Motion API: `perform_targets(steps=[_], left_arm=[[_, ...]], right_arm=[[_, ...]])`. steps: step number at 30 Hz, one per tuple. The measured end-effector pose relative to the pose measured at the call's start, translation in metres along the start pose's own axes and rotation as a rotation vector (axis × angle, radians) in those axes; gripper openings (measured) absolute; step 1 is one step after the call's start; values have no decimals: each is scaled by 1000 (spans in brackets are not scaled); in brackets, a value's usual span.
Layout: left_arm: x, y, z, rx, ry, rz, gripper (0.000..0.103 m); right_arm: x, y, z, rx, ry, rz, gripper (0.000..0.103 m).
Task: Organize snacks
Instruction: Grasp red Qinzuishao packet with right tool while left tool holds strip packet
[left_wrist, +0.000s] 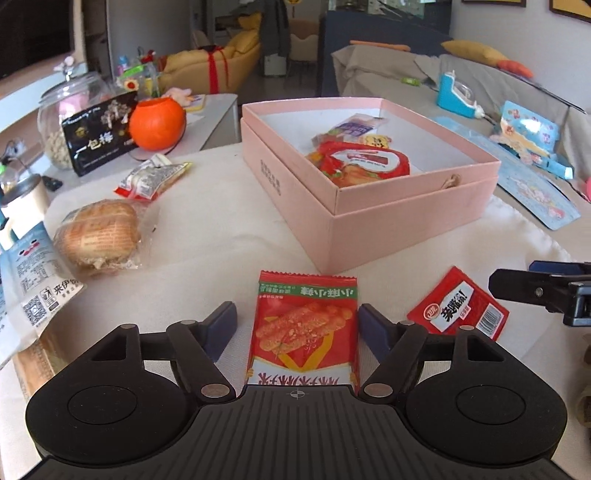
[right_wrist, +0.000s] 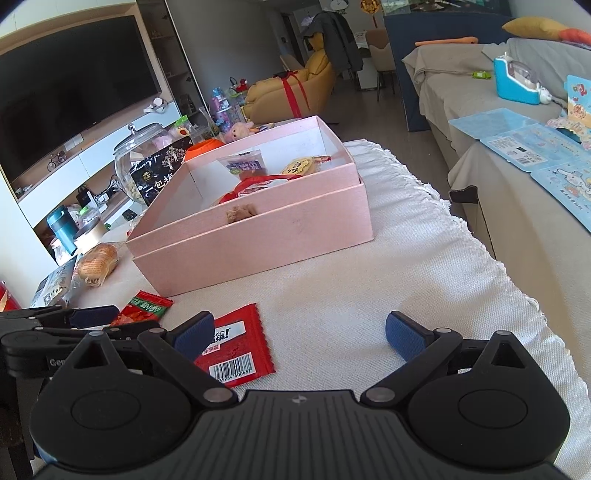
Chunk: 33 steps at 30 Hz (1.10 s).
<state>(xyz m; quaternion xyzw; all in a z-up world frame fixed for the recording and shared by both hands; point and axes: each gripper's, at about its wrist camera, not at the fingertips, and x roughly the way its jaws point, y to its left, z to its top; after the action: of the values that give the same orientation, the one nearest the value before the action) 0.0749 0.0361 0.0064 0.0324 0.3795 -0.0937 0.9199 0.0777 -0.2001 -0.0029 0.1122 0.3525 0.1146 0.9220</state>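
A red rice-cracker packet (left_wrist: 304, 325) lies flat on the white cloth, between the fingers of my left gripper (left_wrist: 297, 325). The jaws stand open and the pads do not press on it. To its right lies a small red sachet with a barcode (left_wrist: 458, 306). In the right wrist view that sachet (right_wrist: 236, 347) sits partly under the left finger of my right gripper (right_wrist: 299, 332), which is open and holds nothing. Behind both stands the open pink box (left_wrist: 413, 192) with several snack packets inside.
On the left lie a wrapped bread bun (left_wrist: 98, 236), a small snack packet (left_wrist: 151, 177), a white pouch (left_wrist: 33, 284), a black bag (left_wrist: 99, 136), an orange pumpkin pot (left_wrist: 157, 123) and a glass jar (left_wrist: 70, 110). The cloth's fringed edge (right_wrist: 480, 240) runs along the right, a sofa beyond.
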Motion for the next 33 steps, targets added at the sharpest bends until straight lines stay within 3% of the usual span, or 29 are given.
perform_targets(steps=[3,5,8,13,19,21,24,26,33], left_arm=[[-13,-4,-13,20,-9,-16,77],[-23,-7,-30,33,-57,-24,76],[-33,-8,-37,16,-69,-17,65],[-40,-8,-43,6,-73,-1,62],[-48,-6,-50,-12,-81,5,61],[-47,-6,-49,-12,-83,6,61],[-47,-5,-52,-20,-90,2,61],[-47,-5,-52,-20,-91,3,61],[-46,-6,-51,-15,-90,3,63]], right_arm=[[2,3,1,-29,21,2,101],[4,10,1,-89,44,-7,101],[-5,29,-6,-211,41,15,100],[-9,59,-4,-284,71,60,100],[22,71,1,-323,158,-5,98],[24,75,-7,-359,150,-22,98],[16,75,-12,-387,136,4,87],[10,73,-11,-400,141,27,71],[-8,52,-8,-441,176,3,62]])
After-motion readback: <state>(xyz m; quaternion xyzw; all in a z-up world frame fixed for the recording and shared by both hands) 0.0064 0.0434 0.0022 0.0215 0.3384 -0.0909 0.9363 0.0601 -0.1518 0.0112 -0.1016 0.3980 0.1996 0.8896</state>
